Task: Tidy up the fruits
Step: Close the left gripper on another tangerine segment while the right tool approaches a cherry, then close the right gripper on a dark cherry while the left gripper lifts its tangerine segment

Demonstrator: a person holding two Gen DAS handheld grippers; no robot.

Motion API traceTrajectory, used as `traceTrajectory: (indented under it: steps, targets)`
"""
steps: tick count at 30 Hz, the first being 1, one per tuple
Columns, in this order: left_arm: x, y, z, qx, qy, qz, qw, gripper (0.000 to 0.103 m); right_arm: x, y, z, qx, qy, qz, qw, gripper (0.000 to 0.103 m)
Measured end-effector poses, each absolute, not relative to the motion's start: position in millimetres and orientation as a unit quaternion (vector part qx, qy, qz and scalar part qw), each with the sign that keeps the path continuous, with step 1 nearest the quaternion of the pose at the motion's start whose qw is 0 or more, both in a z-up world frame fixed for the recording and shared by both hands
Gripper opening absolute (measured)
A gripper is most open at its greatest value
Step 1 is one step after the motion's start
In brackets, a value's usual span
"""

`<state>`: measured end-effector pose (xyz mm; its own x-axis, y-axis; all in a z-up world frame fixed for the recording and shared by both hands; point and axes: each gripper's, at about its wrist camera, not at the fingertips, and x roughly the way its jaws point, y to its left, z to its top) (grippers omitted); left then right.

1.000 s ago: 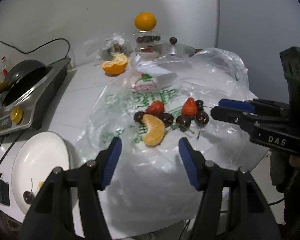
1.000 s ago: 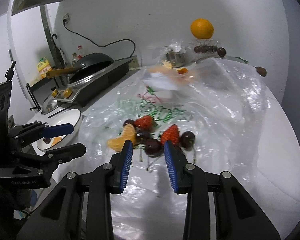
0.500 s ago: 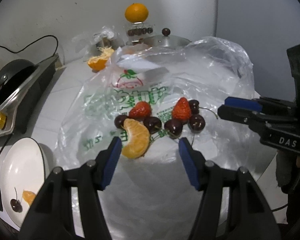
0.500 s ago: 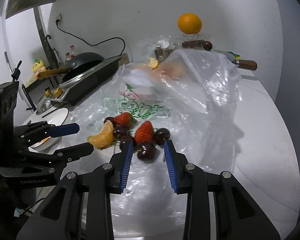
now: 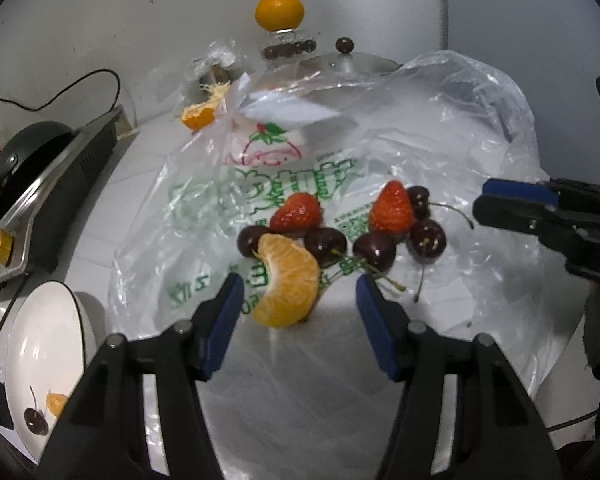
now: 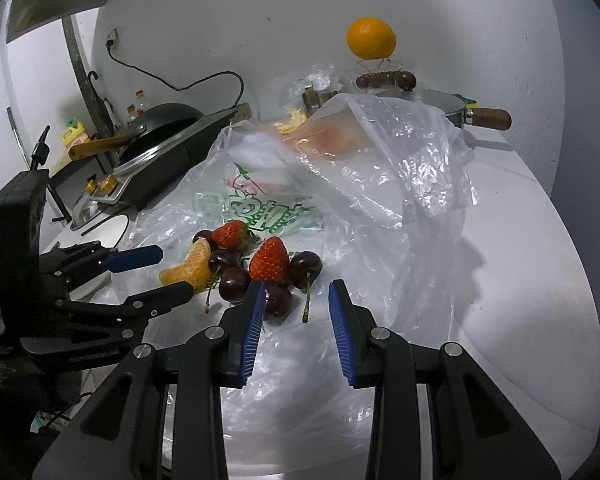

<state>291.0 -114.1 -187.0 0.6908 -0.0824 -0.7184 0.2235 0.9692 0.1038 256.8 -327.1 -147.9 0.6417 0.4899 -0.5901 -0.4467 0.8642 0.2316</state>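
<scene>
- The mandarin segment (image 5: 286,280) lies on the clear plastic bag (image 5: 440,128), at the near-left edge of the fruit cluster, touching a cherry (image 5: 325,241).
- Handling, as a judgement: the segment is light, soft and thin-skinned; grip it across its curved flanks with low force, or it will likely burst.
- The two strawberries (image 5: 392,208) are also soft; the cherries are firmer but round and glossy, so likely to slip or roll.
- The left hand-held gripper (image 5: 298,308) has just been closing; its pads flank the segment's near end without pressing it.
- The right hand-held gripper (image 6: 296,320) stands narrowly parted and empty, just short of a cherry (image 6: 276,300).
- The white plate (image 5: 40,344), left on the tabletop (image 6: 540,280), holds one segment and one cherry.
</scene>
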Motion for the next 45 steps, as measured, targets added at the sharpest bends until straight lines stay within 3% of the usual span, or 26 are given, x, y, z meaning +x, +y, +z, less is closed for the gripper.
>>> traceTrajectory:
  steps: [9,11,25,45]
  targets:
    - [304.0,-95.0,-197.6,0.038,0.409,-0.092,0.907,0.048,254.4,-321.2,-148.2,0.020,0.330,0.274,0.903,0.035]
    - [305.3,-92.9,-199.7,0.034,0.410,-0.094,0.907,0.040,252.7,-316.6,-147.7,0.012,0.328,0.282,0.902,0.035]
    - [300.5,-86.5,-192.3,0.013,0.396,-0.138,0.908,0.028,266.0,-290.3,-159.6,-0.020,0.364,0.269,0.891,0.035]
    - [278.7,-81.5,-177.7,0.027,0.383,-0.161,0.909,0.026,274.7,-282.1,-169.2,-0.015,0.396,0.252,0.883,0.031]
